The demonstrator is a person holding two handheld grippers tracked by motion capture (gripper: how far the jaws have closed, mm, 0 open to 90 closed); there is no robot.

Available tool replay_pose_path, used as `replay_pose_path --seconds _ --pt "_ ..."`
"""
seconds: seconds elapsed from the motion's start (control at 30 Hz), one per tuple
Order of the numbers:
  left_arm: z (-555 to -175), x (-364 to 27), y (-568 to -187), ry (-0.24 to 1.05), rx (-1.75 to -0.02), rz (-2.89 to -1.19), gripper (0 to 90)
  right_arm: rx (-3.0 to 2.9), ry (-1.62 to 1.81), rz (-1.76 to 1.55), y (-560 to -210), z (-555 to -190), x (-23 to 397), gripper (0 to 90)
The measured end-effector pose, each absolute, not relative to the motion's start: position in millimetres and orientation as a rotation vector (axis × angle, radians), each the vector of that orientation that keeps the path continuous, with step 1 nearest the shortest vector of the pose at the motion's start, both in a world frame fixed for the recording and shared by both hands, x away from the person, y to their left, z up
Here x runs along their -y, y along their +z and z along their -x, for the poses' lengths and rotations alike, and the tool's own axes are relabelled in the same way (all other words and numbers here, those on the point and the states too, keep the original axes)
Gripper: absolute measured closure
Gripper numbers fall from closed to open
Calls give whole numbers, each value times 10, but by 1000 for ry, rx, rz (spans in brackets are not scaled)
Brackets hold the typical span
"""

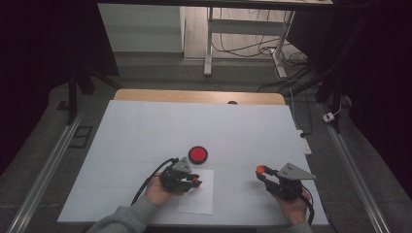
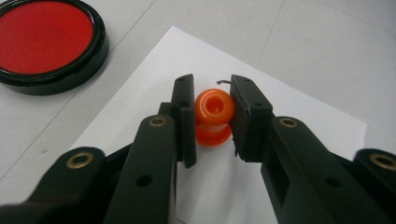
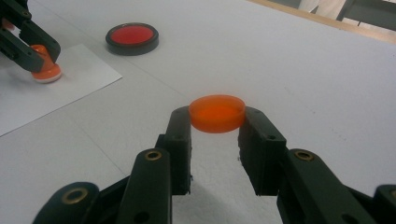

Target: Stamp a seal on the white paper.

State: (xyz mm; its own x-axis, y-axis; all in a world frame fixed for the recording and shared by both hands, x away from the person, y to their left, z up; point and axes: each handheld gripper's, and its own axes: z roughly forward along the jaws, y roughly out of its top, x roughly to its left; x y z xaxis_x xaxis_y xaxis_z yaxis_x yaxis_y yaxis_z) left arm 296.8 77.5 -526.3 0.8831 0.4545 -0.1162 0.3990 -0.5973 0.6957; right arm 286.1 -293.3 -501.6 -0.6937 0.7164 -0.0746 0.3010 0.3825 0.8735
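Observation:
My left gripper point(image 2: 212, 105) is shut on a small orange stamp point(image 2: 214, 122), gripping its knobbed handle. The stamp stands upright with its base on a white sheet of paper point(image 2: 299, 116). In the high view this gripper point(image 1: 195, 181) is over the sheet point(image 1: 200, 200), just below a round red ink pad point(image 1: 198, 154) in a black case. My right gripper point(image 3: 217, 122) is shut on a flat round orange cap point(image 3: 217, 112) and holds it just above the table. In the high view the cap point(image 1: 260, 169) shows at the tips of the right gripper point(image 1: 263, 174).
The white table top point(image 1: 145, 131) spreads wide beyond the ink pad point(image 3: 132, 37). Its wooden far edge point(image 1: 194, 95) runs across the back. In the right gripper view the left gripper point(image 3: 29, 45) and stamp point(image 3: 45, 71) sit at the far left on the paper point(image 3: 79, 74).

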Motion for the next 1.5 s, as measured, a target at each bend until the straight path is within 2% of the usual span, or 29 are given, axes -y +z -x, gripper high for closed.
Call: replay_pose_path --seconds 0.37,1.5 --pt "-2841 -734 -5297 220 -584 -2276 728 -2201 1254 -876 -5010 -2854 2928 646" --pt "-2814 -743 -5324 231 -605 -2250 729 -2199 1250 -873 -5005 -2849 2926 647"
